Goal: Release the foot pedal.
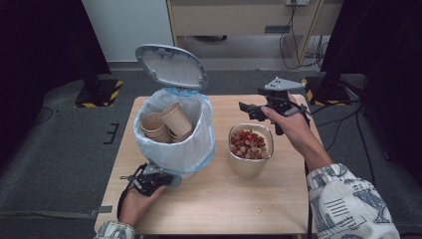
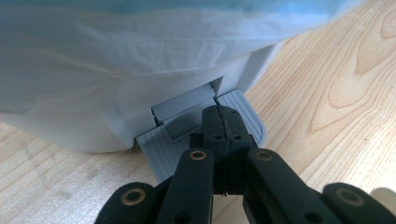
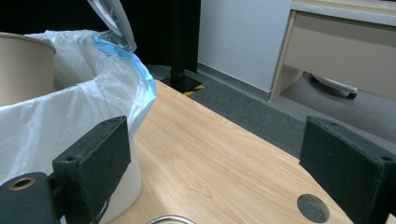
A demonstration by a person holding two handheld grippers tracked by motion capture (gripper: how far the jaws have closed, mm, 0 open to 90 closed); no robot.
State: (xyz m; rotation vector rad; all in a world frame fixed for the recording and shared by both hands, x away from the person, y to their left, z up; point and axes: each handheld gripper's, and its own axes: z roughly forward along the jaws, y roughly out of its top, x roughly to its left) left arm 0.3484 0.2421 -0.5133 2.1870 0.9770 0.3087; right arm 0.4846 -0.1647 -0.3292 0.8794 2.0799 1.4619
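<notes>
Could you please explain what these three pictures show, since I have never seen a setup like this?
A person sits at a wooden table with a hand-held two-jaw gripper in each hand. One picture looks down from above; the other two come from cameras riding on the grippers. On the table stand a pedal bin lined with a bag, its lid up and paper cups inside, and a bowl of food scraps. The left gripper, jaws shut, presses on the bin's pedal. The right gripper is open and holds nothing, raised beyond the bowl.
</notes>
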